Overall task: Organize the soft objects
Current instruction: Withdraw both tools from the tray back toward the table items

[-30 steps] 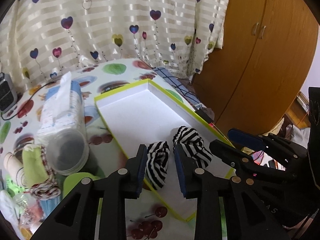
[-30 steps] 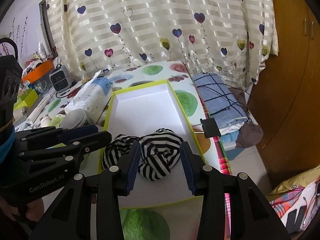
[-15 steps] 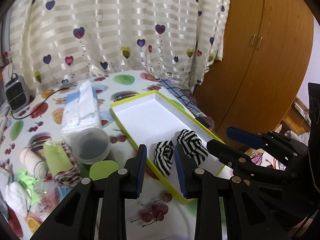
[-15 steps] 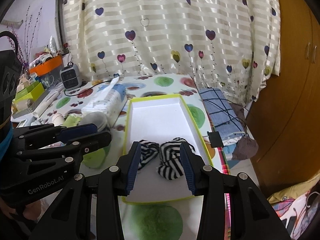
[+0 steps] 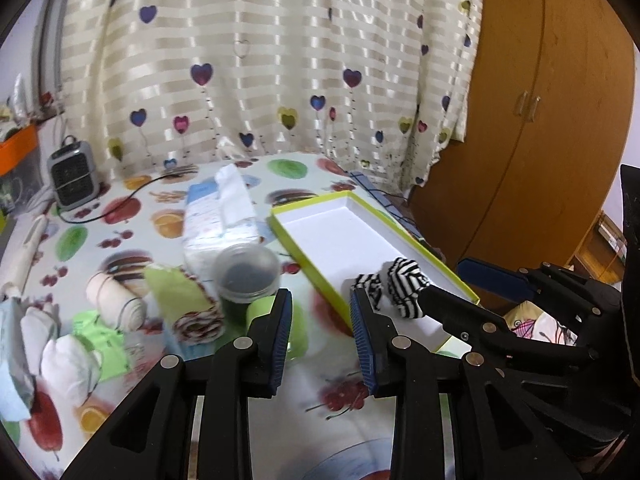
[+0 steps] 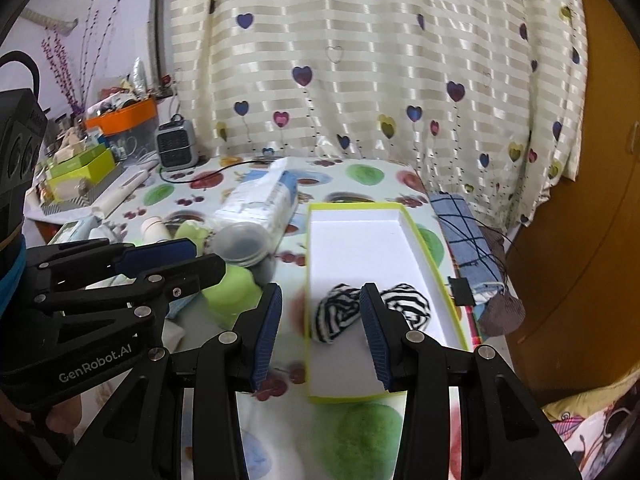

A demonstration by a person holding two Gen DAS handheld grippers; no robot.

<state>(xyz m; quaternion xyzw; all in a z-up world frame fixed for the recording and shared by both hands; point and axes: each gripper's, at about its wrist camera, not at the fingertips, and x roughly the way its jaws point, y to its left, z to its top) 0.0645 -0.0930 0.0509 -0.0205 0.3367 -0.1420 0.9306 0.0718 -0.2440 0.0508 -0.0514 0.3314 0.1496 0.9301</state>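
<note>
Black-and-white striped socks (image 6: 372, 310) lie bundled at the near end of the green-rimmed box (image 6: 418, 236). Both the left claw (image 5: 320, 336) and the right claw (image 6: 320, 332) are held open and empty above the counter (image 5: 120, 216). Judged next, a rolled cloth (image 5: 116, 300) should be gripped mid-roll; the plastic cup (image 5: 246, 274) and tissue pack (image 5: 218, 216) crowd the approach.

Beside the green-rimmed box (image 6: 416, 236), I see my right gripper's finger (image 6: 374, 328) hiding where the striped socks (image 6: 340, 312) meet; the tablecloth (image 6: 296, 308) left of it is motion-blurred.
</note>
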